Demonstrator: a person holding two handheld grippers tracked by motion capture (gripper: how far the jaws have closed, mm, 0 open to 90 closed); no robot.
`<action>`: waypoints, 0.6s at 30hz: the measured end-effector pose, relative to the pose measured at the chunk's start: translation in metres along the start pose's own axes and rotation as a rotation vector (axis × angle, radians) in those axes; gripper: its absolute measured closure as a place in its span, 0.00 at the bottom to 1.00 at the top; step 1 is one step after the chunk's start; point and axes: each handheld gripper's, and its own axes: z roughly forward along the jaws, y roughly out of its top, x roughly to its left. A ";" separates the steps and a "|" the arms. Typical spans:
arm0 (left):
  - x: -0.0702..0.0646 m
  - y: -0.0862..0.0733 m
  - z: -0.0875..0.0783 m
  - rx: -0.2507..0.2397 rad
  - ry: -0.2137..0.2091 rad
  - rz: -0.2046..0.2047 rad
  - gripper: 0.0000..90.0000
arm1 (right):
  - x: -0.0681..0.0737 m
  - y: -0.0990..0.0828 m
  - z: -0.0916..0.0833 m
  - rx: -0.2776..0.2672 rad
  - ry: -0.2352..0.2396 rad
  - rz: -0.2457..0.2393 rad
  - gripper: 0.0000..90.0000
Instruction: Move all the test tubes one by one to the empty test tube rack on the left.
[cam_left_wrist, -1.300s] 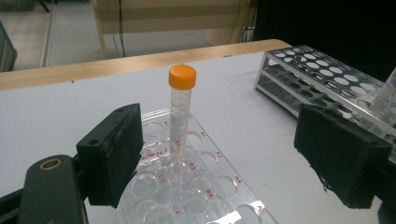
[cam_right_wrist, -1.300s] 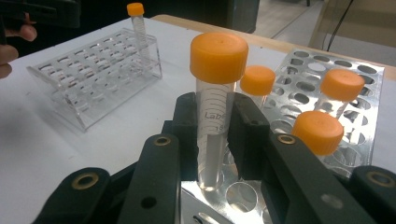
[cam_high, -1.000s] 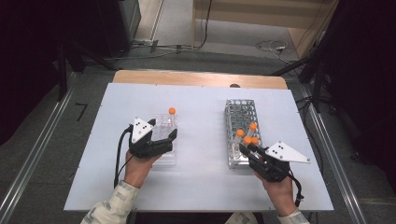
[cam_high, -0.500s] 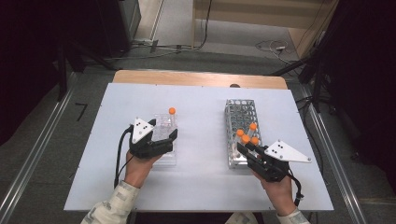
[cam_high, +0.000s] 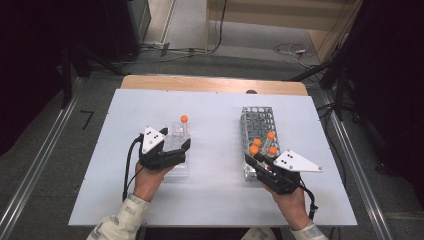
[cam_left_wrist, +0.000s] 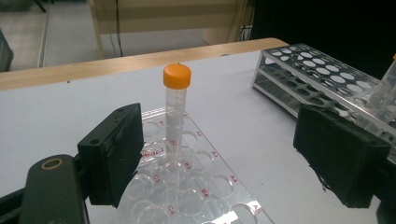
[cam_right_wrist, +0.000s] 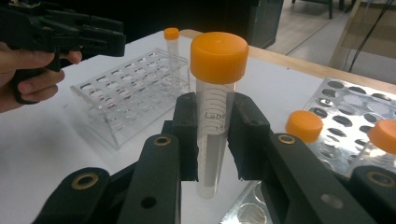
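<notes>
The right gripper (cam_right_wrist: 215, 140) has its fingers (cam_right_wrist: 187, 135) pressed on both sides of a tube (cam_right_wrist: 215, 116), lifted just above the metal rack (cam_right_wrist: 345, 107); I judge the step is carrying it over to the clear rack (cam_right_wrist: 126, 98). Next it must come upright over a free hole there. The left gripper (cam_left_wrist: 229, 158) stands wide open and empty over the clear rack, whose single tube (cam_left_wrist: 176, 109) rises between its fingers. Three capped tubes (cam_high: 271, 136) remain in the metal rack.
</notes>
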 end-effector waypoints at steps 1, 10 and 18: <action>0.000 0.000 0.000 0.000 0.000 0.000 0.19 | 0.001 0.000 0.002 0.004 0.005 -0.003 0.79; -0.003 0.000 0.000 0.000 -0.014 0.006 0.19 | 0.006 -0.003 0.017 0.026 0.028 -0.013 0.79; -0.008 0.001 0.000 0.000 -0.034 0.007 0.20 | 0.008 -0.004 0.029 0.045 0.045 -0.013 0.79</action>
